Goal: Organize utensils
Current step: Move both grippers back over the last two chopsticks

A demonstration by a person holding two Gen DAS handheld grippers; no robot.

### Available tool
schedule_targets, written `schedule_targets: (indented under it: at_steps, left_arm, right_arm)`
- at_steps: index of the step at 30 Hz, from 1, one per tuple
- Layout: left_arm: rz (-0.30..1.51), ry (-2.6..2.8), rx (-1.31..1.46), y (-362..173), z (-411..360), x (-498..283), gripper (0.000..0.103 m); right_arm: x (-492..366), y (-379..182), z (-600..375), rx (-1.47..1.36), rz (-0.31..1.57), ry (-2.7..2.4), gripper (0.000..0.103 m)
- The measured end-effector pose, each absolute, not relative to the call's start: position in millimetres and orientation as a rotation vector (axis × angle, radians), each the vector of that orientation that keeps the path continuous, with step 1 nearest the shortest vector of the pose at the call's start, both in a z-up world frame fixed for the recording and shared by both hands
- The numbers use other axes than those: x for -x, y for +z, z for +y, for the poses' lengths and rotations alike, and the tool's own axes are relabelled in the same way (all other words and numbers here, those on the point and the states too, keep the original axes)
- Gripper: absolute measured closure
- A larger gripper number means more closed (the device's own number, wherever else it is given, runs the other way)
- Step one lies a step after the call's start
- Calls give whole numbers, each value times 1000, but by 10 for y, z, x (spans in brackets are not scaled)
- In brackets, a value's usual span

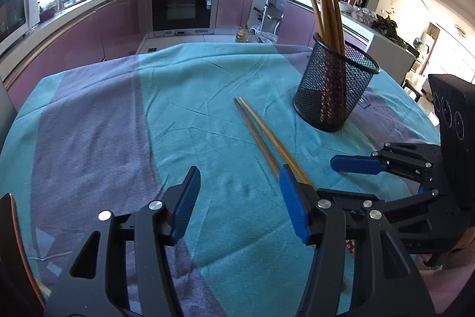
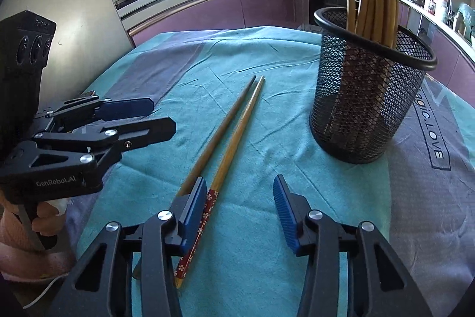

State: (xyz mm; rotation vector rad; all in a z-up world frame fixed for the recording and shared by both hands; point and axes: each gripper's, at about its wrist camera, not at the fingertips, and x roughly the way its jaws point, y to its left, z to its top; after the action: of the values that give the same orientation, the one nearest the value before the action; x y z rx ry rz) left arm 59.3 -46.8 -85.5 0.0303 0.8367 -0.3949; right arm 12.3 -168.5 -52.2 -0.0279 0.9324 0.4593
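- A table draped in a teal and grey-purple cloth (image 1: 190,97) carries everything; the cloth bears printed lettering on its grey part in the right wrist view.
- Two long wooden chopsticks (image 2: 234,124) lie loose on the cloth, side by side and nearly touching, one darker than the other (the lighter one has a red floral-patterned end (image 2: 199,228)).
- A round black wire-mesh holder (image 1: 335,85) stands upright near the chopsticks' thin tips, apart from them, with several more wooden chopsticks (image 1: 326,5) leaning inside it.
- The left hand-held gripper (image 1: 237,198), black with blue pads, has its jaws partly apart over bare cloth with nothing between them; its right pad hides the near part of the loose pair.
- The right hand-held gripper (image 2: 240,213) also stands partly apart, not gripping: its left pad (image 2: 194,213) sits just beside or over the chopsticks' thick ends, with the patterned end just inside the gap, and whether the pad touches them cannot be told.
- A hand (image 2: 44,216) in a pink sleeve holds the left hand-held gripper's handle.
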Motion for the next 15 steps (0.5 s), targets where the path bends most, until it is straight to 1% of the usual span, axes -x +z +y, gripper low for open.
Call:
schedule_targets:
  at_steps: [15]
  left_arm:
    - [919, -447, -102, -1075, -782, -667, 52]
  right_arm:
    - [-203, -534, -1728, 18, 945, 459, 62]
